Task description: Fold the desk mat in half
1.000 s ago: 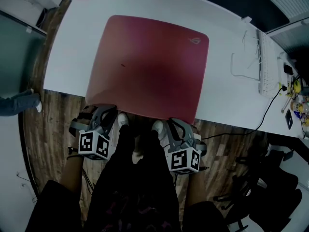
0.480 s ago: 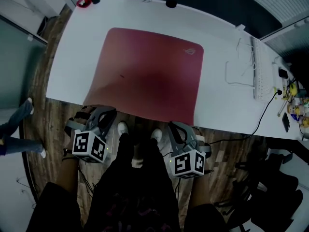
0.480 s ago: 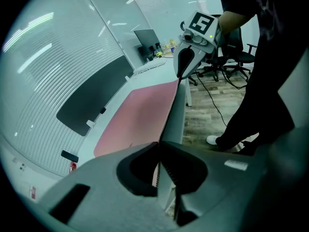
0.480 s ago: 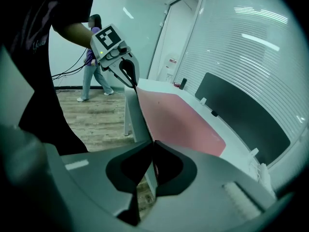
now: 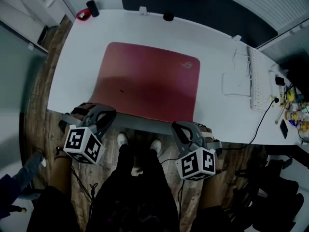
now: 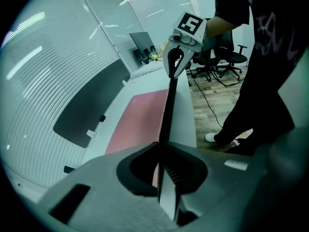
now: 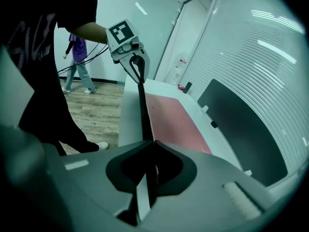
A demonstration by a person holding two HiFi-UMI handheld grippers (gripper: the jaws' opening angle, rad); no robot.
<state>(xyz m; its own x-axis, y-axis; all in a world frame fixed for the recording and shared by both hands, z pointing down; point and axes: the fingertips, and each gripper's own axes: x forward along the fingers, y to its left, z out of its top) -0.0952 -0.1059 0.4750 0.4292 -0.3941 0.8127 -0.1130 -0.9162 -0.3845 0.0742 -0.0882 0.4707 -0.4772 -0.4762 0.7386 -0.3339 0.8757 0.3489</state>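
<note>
1. The left gripper (image 5: 102, 113) has its jaws almost closed on the near left corner of the red desk mat (image 5: 145, 83).
2. The mat lies on the white worktop (image 5: 217, 52), with only its near edge raised and stretched between the two grips, probably ready for folding.
3. The right gripper (image 5: 180, 127) pinches the near right corner in the same way, so the edge stays level.

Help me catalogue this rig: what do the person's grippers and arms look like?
The left gripper and the right gripper are grey moulded plastic, each topped by a white cube with black square markers. Thin dark cables trail from them. The person wears a black short-sleeved top with pale print.
</note>
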